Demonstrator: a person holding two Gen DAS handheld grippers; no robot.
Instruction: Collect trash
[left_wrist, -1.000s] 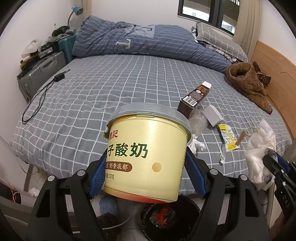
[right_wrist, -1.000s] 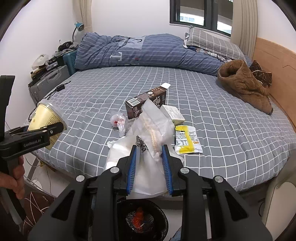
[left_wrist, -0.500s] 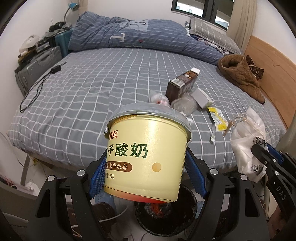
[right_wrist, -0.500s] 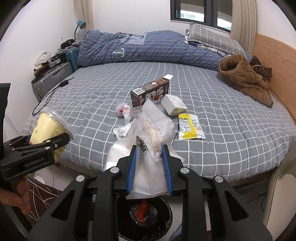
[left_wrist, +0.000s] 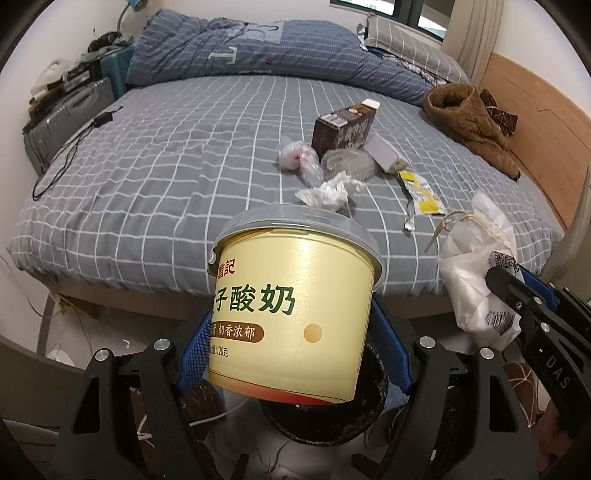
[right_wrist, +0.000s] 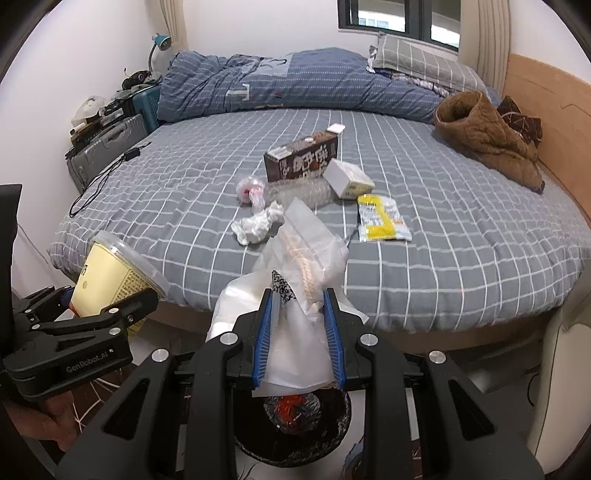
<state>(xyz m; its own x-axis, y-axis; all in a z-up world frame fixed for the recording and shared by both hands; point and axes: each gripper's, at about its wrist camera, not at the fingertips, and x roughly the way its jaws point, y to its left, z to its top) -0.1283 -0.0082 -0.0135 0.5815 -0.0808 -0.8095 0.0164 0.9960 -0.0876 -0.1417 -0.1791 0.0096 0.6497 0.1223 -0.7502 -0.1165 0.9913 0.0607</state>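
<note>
Round glossy yogurt tub (left_wrist: 291, 314) and crinkled plastic bag (right_wrist: 299, 332) clamped above bin (right_wrist: 291, 435)

Left wrist view: I saw it look forward off the foot of the bed (left_wrist: 155, 155), close behind the yoghurt tub (left_wrist: 291, 314) that filled its near field.
Right wrist view: it sat to the right, facing the same way, near the white plastic bag (right_wrist: 299, 332) and above the bin (right_wrist: 291, 432).
Shared: both took in the bed, the brown carton (left_wrist: 343, 125) (right_wrist: 303, 158) and the far duvet (left_wrist: 266, 51).
Cross-sight: each caught the other's gripper at its edge.
</note>
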